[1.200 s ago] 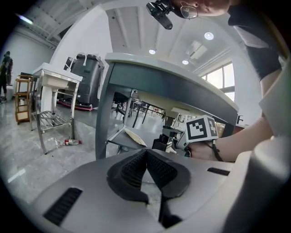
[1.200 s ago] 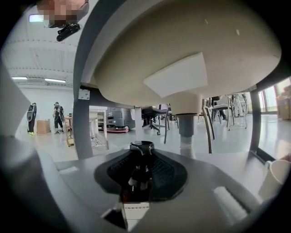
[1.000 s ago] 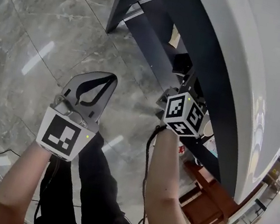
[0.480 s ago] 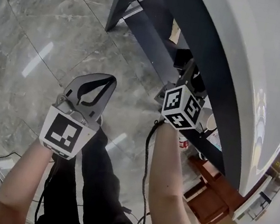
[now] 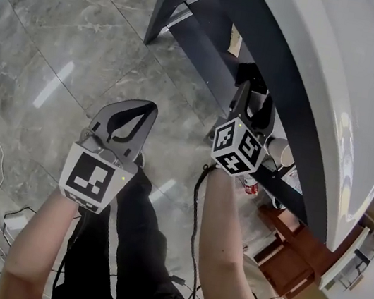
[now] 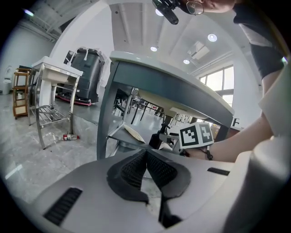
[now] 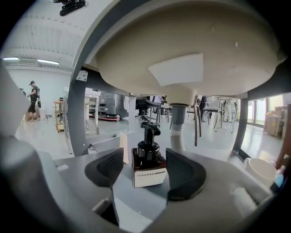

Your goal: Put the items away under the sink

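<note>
**Pump bottle stands under the sink**

The right gripper (image 7: 144, 159) has its jaws spread on either side of the pump bottle (image 7: 148, 175). The bottle stands upright on the shelf (image 7: 103, 144) below the sink (image 7: 182, 50), with the drain pipe (image 7: 177, 129) at its 1 o'clock. The left gripper (image 6: 146, 157) is pressed together and empty. The bottle looks rigid, smooth and top-heavy, so the square body is the better place to hold it, not the pump.

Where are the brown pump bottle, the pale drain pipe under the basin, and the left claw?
Brown square pump bottle (image 7: 149, 160): right gripper view, brown body.
Pale drain pipe (image 7: 178, 132): right gripper view, mid-length.
Left claw (image 6: 146, 152): left gripper view, where tips meet.
</note>
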`<state>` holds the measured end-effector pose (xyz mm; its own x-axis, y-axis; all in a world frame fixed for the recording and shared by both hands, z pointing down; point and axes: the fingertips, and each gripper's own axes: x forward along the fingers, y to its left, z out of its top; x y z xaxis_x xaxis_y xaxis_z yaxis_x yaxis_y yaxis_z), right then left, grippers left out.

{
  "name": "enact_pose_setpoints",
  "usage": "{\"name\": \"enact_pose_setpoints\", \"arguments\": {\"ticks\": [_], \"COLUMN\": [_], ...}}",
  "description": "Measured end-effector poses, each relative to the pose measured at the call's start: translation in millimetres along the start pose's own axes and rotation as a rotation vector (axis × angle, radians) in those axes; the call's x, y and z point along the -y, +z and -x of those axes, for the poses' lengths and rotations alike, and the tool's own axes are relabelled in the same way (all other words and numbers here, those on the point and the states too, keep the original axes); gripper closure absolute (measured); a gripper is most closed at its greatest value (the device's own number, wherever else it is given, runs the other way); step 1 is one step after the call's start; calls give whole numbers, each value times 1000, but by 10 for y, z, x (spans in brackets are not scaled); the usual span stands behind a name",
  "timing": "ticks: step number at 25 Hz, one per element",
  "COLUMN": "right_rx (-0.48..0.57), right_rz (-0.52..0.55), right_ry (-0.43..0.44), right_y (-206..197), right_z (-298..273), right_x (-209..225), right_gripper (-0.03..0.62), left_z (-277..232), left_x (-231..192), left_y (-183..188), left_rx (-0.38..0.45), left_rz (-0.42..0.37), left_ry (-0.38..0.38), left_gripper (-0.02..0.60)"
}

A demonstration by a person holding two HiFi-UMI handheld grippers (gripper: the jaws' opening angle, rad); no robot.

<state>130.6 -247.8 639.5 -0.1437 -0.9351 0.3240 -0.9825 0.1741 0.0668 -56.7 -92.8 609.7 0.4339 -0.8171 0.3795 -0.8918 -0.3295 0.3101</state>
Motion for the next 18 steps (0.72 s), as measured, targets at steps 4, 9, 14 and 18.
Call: {"name": "enact_pose_setpoints", "arguments": {"ticks": [4, 9, 14, 18], "right_rx": [-45, -102, -87, -50], "right_rz": [-31, -96, -132, -117], "right_ry": [-11, -5, 18, 66], "right_y": [-81, -93, 245, 606], "right_z": [350, 1012, 1639, 2232], "right_x": [-135, -413, -605, -781], "right_gripper": [338, 338, 338, 350], "left_z": [242, 628, 1116, 1585], "left_x": [118, 316, 554, 739], "left_y": [151, 262, 540, 648], "left_rx": [4, -3, 27, 35], "left_rz": [-10, -19, -22, -15], "left_ry": [-20, -41, -58, -61], "left_gripper": [572, 572, 572, 572]}}
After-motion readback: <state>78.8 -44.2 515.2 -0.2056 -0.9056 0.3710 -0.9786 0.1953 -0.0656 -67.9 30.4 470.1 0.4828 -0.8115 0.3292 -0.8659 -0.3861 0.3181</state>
